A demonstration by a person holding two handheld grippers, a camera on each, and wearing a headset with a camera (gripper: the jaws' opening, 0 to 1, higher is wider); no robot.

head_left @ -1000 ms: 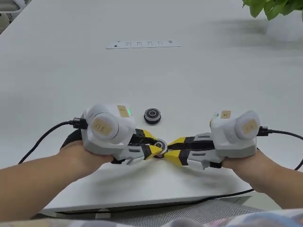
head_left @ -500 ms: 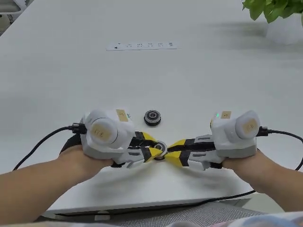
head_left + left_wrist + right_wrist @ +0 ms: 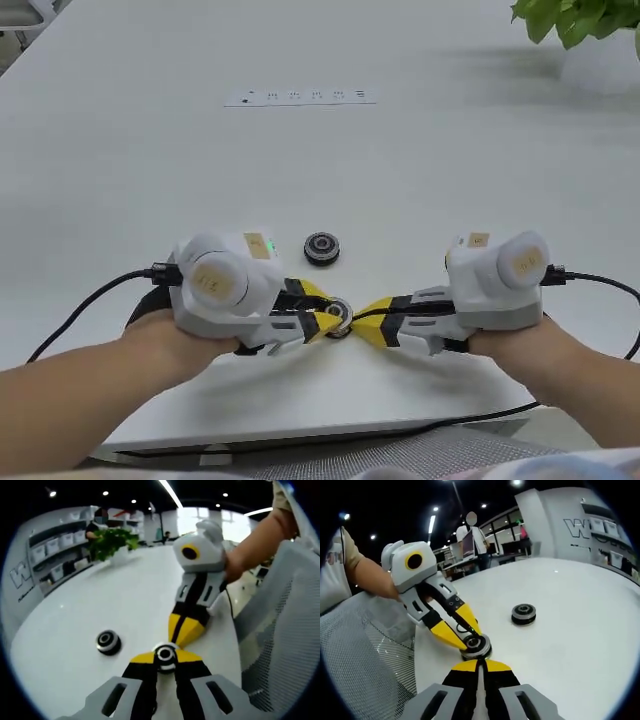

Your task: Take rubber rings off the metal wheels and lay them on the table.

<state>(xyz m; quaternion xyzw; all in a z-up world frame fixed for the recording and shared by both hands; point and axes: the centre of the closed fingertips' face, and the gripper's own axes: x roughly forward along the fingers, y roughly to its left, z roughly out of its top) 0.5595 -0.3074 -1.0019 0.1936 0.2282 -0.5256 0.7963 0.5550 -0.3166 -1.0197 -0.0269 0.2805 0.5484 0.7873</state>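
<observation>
Head view: 2 hand-held grippers are met tip to tip near the front edge of the white surface (image 3: pixel 420 150).

Left gripper (image 3: pixel 325 319): its yellow fingers (image 3: pixel 141 658) are closed on a small metal wheel (image 3: pixel 338 316). In the left gripper view the wheel is seen clamped between the 2 tips, hub facing the camera.

Right gripper (image 3: pixel 368 309): its fingers (image 3: pixel 496 666) are pressed together with only a thin seam between them in the right gripper view. The tips are brought against the rim of the clamped wheel from the opposite side. Whether any rubber is pinched between them cannot be told.

The wheel is held low, at or just above the surface. Contact with the surface cannot be made out.

A 2nd wheel (image 3: pixel 321 247), dark-rimmed with a metal hub, is lying flat on the surface. It is just beyond the gripper tips, apart from both grippers and untouched. It is also seen in the left gripper view (image 3: pixel 108 641) and the right gripper view (image 3: pixel 524 614).

A black cable (image 3: pixel 85 300) is seen trailing from the left gripper and another (image 3: pixel 600 285) from the right.

Far side of the surface: a white power strip (image 3: pixel 300 96) is lying flat. A green potted plant (image 3: pixel 575 15) is at the far right corner.

A grey mesh chair (image 3: pixel 365 650) is seen by the near edge in both gripper views.
</observation>
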